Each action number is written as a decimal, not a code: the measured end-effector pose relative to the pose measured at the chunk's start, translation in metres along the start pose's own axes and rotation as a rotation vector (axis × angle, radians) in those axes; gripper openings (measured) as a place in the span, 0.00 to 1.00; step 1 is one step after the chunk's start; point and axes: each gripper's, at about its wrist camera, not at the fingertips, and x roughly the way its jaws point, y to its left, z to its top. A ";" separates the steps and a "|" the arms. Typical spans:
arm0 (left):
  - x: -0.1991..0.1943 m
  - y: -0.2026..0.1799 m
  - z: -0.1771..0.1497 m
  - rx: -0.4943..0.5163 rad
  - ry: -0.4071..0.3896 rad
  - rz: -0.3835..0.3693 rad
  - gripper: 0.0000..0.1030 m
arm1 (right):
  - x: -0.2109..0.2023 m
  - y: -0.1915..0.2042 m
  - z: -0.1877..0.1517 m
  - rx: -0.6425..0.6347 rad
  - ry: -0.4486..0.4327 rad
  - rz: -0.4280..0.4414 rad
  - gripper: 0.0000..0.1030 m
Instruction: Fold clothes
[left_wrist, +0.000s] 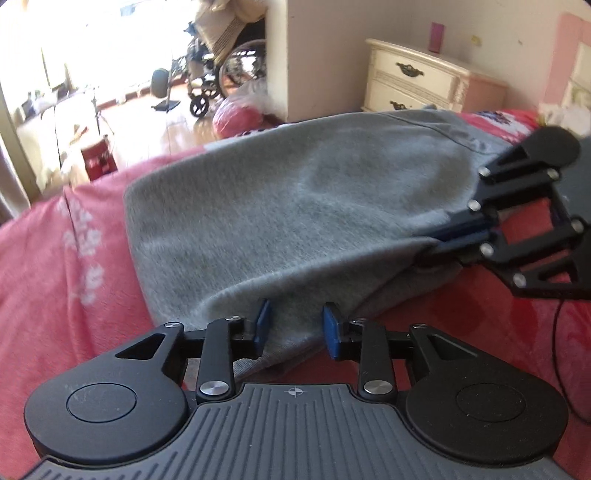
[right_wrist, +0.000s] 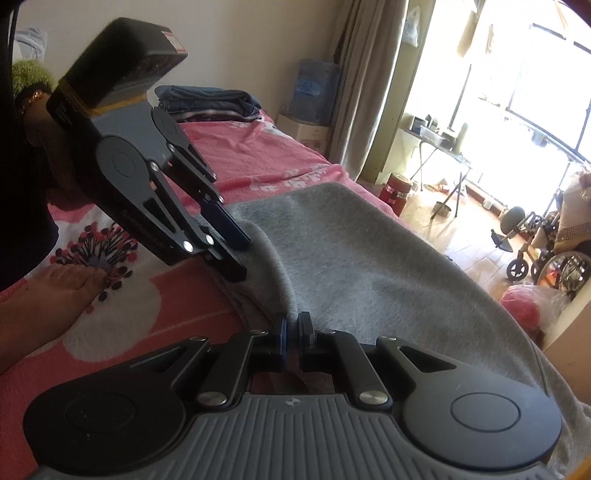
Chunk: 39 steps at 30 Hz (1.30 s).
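Observation:
A grey knit garment (left_wrist: 295, 206) lies spread over a bed with a pink flowered cover (left_wrist: 55, 258). At the garment's near edge my left gripper (left_wrist: 298, 326) stands open, the cloth edge lying loosely between its blue pads (left_wrist: 263, 325). In the right wrist view the left gripper (right_wrist: 240, 258) comes down onto the same grey garment (right_wrist: 369, 266) from the upper left. My right gripper (right_wrist: 293, 330) is shut on a raised fold of the garment's edge. From the left wrist camera the right gripper (left_wrist: 439, 240) pinches the cloth at the right side.
A stack of folded clothes (right_wrist: 210, 103) sits at the far end of the bed (right_wrist: 258, 162). A person's bare foot (right_wrist: 48, 295) rests on the cover at left. A cream nightstand (left_wrist: 417, 81), a wheelchair (left_wrist: 221, 70) and a red sack (left_wrist: 236, 118) stand beyond the bed.

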 end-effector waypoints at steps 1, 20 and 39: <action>0.001 0.001 0.000 -0.019 0.001 -0.003 0.30 | 0.001 0.000 0.000 0.003 0.004 0.001 0.06; -0.031 -0.022 -0.019 0.282 -0.012 0.062 0.00 | 0.003 -0.004 -0.002 0.031 0.009 -0.002 0.07; -0.013 -0.044 -0.013 0.441 -0.054 0.079 0.30 | 0.002 -0.009 0.003 0.044 -0.015 0.012 0.11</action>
